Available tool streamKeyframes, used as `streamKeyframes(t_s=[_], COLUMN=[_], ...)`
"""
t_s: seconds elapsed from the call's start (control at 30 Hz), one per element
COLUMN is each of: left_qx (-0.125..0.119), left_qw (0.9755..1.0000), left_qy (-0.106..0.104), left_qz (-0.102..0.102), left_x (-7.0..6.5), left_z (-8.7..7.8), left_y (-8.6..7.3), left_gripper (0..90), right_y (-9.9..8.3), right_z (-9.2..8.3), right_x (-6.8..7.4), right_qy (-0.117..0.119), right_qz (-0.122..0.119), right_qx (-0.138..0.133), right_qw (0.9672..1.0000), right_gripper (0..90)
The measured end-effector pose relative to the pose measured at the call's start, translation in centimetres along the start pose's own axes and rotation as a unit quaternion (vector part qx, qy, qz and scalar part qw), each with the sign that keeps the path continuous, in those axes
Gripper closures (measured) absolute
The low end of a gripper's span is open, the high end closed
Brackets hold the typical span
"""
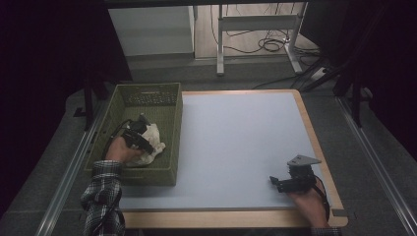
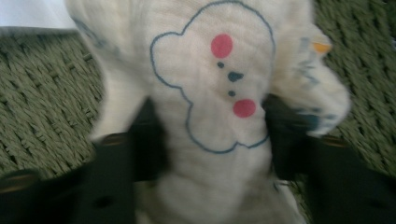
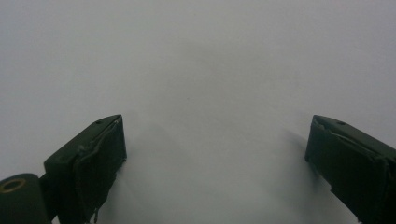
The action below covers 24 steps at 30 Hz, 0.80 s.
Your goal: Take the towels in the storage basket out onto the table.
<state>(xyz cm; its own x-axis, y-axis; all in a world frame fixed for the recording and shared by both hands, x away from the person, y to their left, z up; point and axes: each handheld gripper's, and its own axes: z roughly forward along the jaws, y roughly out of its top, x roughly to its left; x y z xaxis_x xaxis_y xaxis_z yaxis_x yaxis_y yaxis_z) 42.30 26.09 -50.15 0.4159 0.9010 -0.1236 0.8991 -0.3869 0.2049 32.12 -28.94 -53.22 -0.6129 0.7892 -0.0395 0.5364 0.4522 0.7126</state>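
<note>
Jaws of left gripper (image 2: pixel 205 135) clamped on a bunched cream cloth (image 2: pixel 210 93) with a bear print, flanking it at 9 and 3 o'clock, inside the green woven basket (image 1: pixel 169 128). Cloth's long axis runs 12–6. Right gripper (image 1: pixel 279 182), jaws apart, rests on the table (image 1: pixel 236 137), well apart.

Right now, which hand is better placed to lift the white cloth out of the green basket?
Left. The left gripper already pinches the white cloth inside the green basket, while the right gripper sits open over bare table, far off.
</note>
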Motion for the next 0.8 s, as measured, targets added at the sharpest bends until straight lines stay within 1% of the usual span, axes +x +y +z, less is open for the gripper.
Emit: streamKeyframes(t_s=[0.07, 0.13, 0.2, 0.23, 0.27, 0.33, 0.4, 0.5, 0.57, 0.6, 0.73, 0.77, 0.8], left_qx=[0.001, -0.003, -0.009, -0.021, -0.021, -0.037, -0.054, -0.076, -0.085, -0.094, -0.115, -0.125, -0.130], left_qw=[1.0000, 1.0000, 0.9999, 0.9998, 0.9998, 0.9993, 0.9985, 0.9971, 0.9963, 0.9954, 0.9932, 0.9920, 0.9913], left_qy=[0.001, -0.001, -0.002, -0.002, -0.002, 0.005, 0.001, 0.001, -0.001, -0.003, -0.009, -0.010, -0.010], left_qz=[0.003, 0.003, 0.004, 0.003, 0.003, 0.003, -0.007, -0.012, -0.012, -0.015, -0.019, -0.019, -0.019], left_x=[-0.1, 0.0, 0.0, 0.1, 0.1, 0.1, 0.2, 0.2, 0.3, 0.4, 0.5, 0.5, 0.5], left_z=[-0.1, -0.2, -0.4, -0.7, -0.7, -1.1, -1.7, -2.8, -3.5, -4.0, -5.2, -5.9, -6.2], left_y=[0.0, 0.0, 0.0, -0.1, -0.1, -0.1, -0.2, -0.4, -0.5, -0.6, -0.9, -1.1, -1.1], left_gripper=[65.5, 69.4, 70.9, 70.9, 70.7, 70.5, 70.5, 70.4, 70.4, 70.4, 70.2, 70.1, 70.0], right_y=[0.0, 0.0, 0.0, 0.0, 0.0, 0.0, 0.0, 0.0, 0.0, 0.0, 0.0, 0.0, 0.0], right_z=[0.0, 0.0, 0.0, 0.0, 0.0, 0.0, 0.0, 0.0, 0.0, 0.0, 0.0, 0.0, 0.0], right_x=[0.0, 0.0, 0.0, 0.0, 0.0, 0.0, 0.0, 0.0, 0.0, 0.0, 0.0, 0.0, 0.0], right_qy=[0.000, 0.000, 0.000, 0.000, 0.000, 0.000, 0.000, 0.000, 0.000, 0.000, 0.000, 0.000, 0.000], right_qz=[0.000, 0.000, 0.000, 0.000, 0.000, 0.000, 0.000, 0.000, 0.000, 0.000, 0.000, 0.000, 0.000], right_qx=[0.000, 0.000, 0.000, 0.000, 0.000, 0.000, 0.000, 0.000, 0.000, 0.000, 0.000, 0.000, 0.000], right_qw=[1.0000, 1.0000, 1.0000, 1.0000, 1.0000, 1.0000, 1.0000, 1.0000, 1.0000, 1.0000, 1.0000, 1.0000, 1.0000], right_gripper=[5.3, 5.3, 5.3, 5.3, 5.3, 5.3, 5.3, 5.3, 5.3, 5.3, 5.3, 5.3, 5.3])
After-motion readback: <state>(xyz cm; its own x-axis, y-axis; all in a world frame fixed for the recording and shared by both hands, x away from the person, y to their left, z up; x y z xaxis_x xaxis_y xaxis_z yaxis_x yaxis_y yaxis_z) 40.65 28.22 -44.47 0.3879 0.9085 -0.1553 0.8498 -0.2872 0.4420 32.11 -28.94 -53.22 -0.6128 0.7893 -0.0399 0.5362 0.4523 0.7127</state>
